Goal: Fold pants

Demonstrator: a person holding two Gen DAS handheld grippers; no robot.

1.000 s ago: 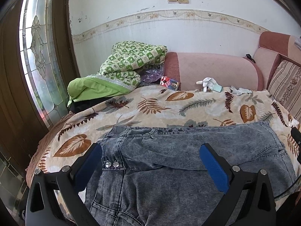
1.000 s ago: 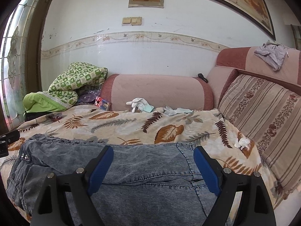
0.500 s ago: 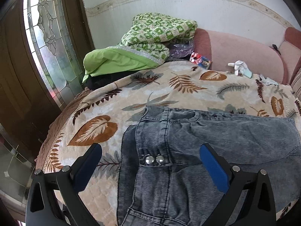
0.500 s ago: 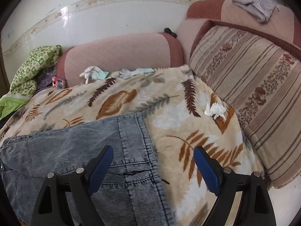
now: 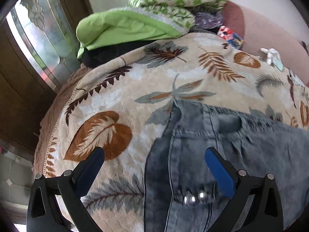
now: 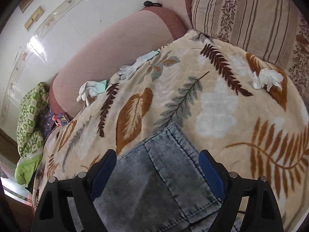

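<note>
My left tongs point(image 5: 154, 166) gape wide over the waistband edge of the grey jeans point(image 5: 241, 154), whose two metal buttons point(image 5: 195, 198) sit between my fingers. The jeans lie on a leaf-patterned blanket point(image 5: 119, 96), a green quilt point(image 5: 125, 27) heaped beyond.

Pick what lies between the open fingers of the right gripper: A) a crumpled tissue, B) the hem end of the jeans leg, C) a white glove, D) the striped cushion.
B. In the right wrist view the right gripper is open over the hem end of the jeans, which lie on the leaf-print blanket; the glove and tissue lie farther away.
</note>
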